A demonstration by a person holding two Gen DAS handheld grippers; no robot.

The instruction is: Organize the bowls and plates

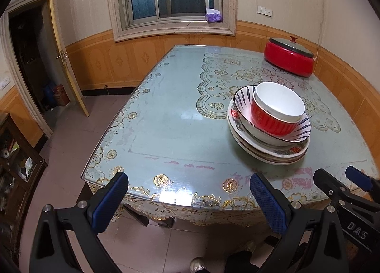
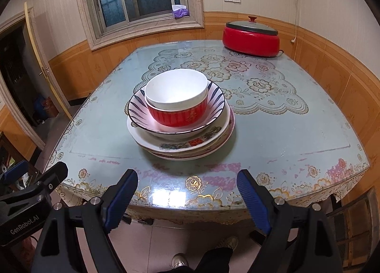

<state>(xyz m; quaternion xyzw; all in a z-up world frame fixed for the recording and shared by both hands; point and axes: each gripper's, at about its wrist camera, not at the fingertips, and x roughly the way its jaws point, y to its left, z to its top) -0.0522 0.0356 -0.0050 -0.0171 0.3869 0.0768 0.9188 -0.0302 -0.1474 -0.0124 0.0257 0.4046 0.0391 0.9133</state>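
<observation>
One stack of dishes stands on the glass-topped table. A white bowl sits inside a red bowl, which rests in a blue-striped bowl on top of several patterned plates. In the left wrist view the same white bowl, red bowl and plates lie to the right. My left gripper hangs open over the table's near edge, nothing between its fingers. My right gripper is open too, just short of the stack, and empty.
A red electric pot with a grey lid stands at the table's far right corner, its cord running up the wall. A window and an open door lie beyond. A dark cabinet stands at the left. Shoes show on the tiled floor below.
</observation>
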